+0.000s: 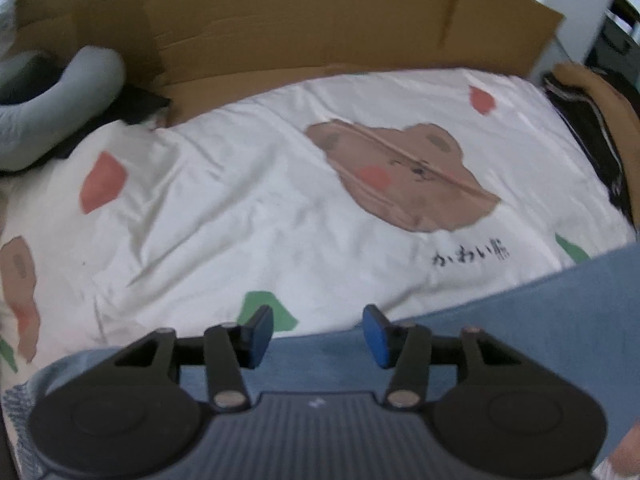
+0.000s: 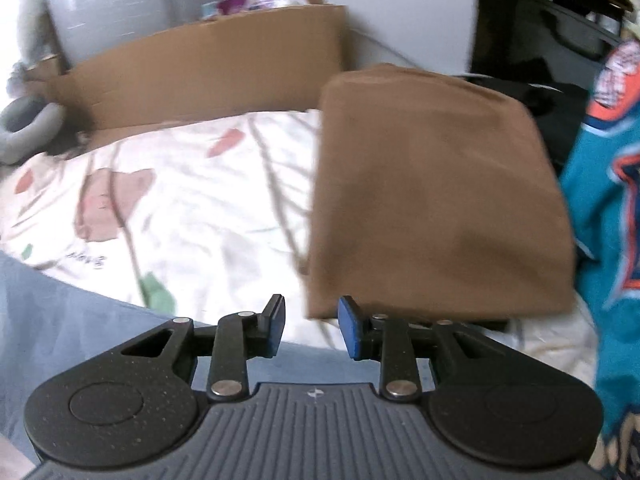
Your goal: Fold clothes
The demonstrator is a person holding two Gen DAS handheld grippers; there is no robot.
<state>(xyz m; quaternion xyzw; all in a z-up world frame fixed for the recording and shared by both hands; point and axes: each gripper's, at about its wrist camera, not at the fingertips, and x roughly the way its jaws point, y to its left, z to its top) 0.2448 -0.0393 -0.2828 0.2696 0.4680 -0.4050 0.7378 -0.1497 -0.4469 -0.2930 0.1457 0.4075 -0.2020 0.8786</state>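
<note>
Right tool (image 2: 311, 330) open, empty, above blue fabric (image 2: 80, 320) at bed edge. Folded brown garment (image 2: 436, 208) lies ahead on white bear-print bedding (image 2: 192, 208). Teal jersey (image 2: 604, 208) at right. Cardboard (image 2: 208, 76) stands behind bedding.

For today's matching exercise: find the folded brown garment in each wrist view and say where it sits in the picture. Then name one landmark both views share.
Left wrist view: only a sliver of the folded brown garment shows, at the far right edge, upper part.
Right wrist view: it fills the centre-right, lying on the bear-print bedding.
Shared landmark: the cardboard sheet standing behind the bedding.
</note>
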